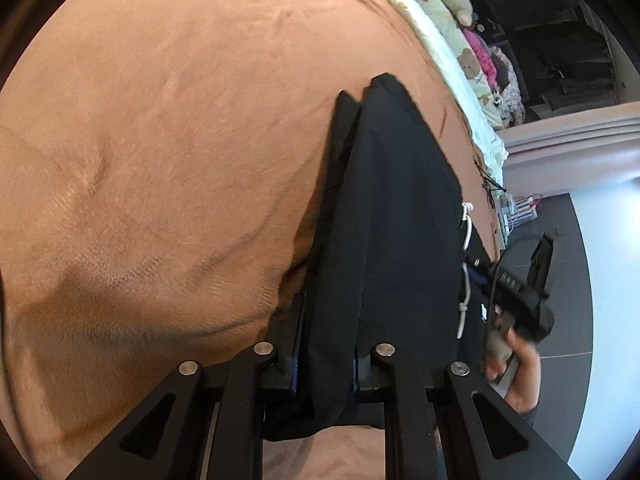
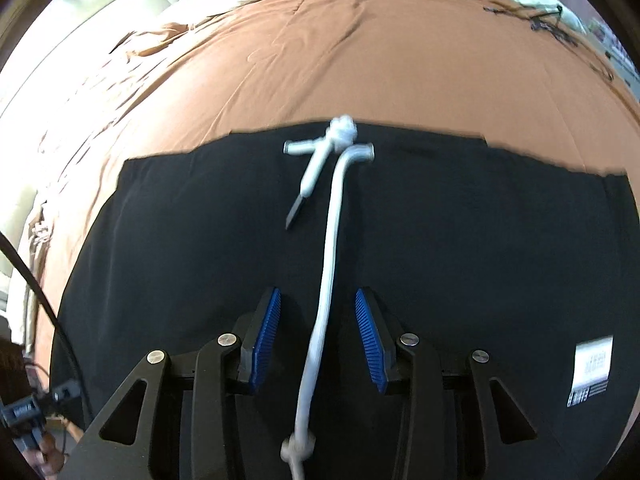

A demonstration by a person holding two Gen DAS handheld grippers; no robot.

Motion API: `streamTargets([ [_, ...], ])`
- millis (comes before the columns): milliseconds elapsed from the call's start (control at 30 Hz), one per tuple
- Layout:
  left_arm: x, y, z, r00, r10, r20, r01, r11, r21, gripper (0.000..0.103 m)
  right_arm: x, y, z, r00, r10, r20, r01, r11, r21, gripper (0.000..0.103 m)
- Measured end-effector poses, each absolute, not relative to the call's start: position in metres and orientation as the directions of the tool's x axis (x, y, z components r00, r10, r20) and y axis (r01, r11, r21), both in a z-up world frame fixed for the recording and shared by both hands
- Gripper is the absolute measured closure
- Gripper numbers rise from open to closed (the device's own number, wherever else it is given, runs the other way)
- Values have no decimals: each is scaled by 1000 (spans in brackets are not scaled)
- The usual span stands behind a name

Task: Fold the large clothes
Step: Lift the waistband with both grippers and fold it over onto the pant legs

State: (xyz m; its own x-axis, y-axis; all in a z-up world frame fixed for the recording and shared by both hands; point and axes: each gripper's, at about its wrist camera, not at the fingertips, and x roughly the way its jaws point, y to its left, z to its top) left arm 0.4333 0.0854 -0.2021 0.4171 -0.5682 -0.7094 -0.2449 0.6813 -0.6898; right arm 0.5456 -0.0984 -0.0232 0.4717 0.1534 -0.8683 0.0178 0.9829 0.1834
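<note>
A black garment (image 2: 440, 260) lies spread on the bed's rust-brown blanket (image 1: 180, 140), toys heaped beyond. The left tongs (image 1: 326, 360) pinch its bunched fold; the right tongs (image 2: 318, 320) gape, straddling its white drawstring (image 2: 332, 232) untouched.

Brown bedspread (image 1: 168, 152) covers the bed, creased. Cream quilt (image 1: 452, 56) along its far edge; stuffed toys (image 1: 456, 0) beyond (partly blurred). Grey floor (image 1: 568, 320).
</note>
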Motion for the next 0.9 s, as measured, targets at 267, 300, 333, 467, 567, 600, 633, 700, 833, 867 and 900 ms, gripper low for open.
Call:
streamTargets([
  [267,431,80,-172,467,-598,-651,-167,663,-730,89,485,-92,-40,468,221,-855,-14,970,243,66],
  [300,431,79,-169,472,-605,-641,-158,657,-737,89,477,-93,-41,471,235,-850,-12,965,260,66],
  [333,432,77,-165,478,-614,-629,-144,651,-745,89,470,-92,-42,472,250,-845,-14,961,276,66],
  [467,434,68,-144,491,-642,-590,-77,642,-763,89,439,-91,-44,479,290,-828,-31,949,315,66],
  [567,437,60,-128,493,-661,-566,-33,636,-771,90,418,-92,-49,482,315,-818,-36,939,341,66],
  [600,437,56,-122,494,-668,-557,-15,634,-773,90,413,-92,-50,486,318,-814,-39,938,344,66],
  [633,438,53,-118,494,-672,-551,-2,633,-774,90,411,-89,-53,488,321,-811,-43,937,346,66],
  [700,439,46,-107,493,-683,-540,27,632,-775,90,402,-88,-54,491,326,-808,-48,936,349,66],
  [833,440,25,-82,488,-710,-507,98,622,-777,90,391,-88,-62,506,339,-793,-36,927,373,70],
  [867,441,20,-77,486,-715,-502,112,621,-776,90,395,-84,-67,512,343,-788,-23,922,386,74],
  [900,441,14,-71,482,-721,-497,129,620,-774,90,397,-82,-72,517,351,-781,-18,917,400,77],
])
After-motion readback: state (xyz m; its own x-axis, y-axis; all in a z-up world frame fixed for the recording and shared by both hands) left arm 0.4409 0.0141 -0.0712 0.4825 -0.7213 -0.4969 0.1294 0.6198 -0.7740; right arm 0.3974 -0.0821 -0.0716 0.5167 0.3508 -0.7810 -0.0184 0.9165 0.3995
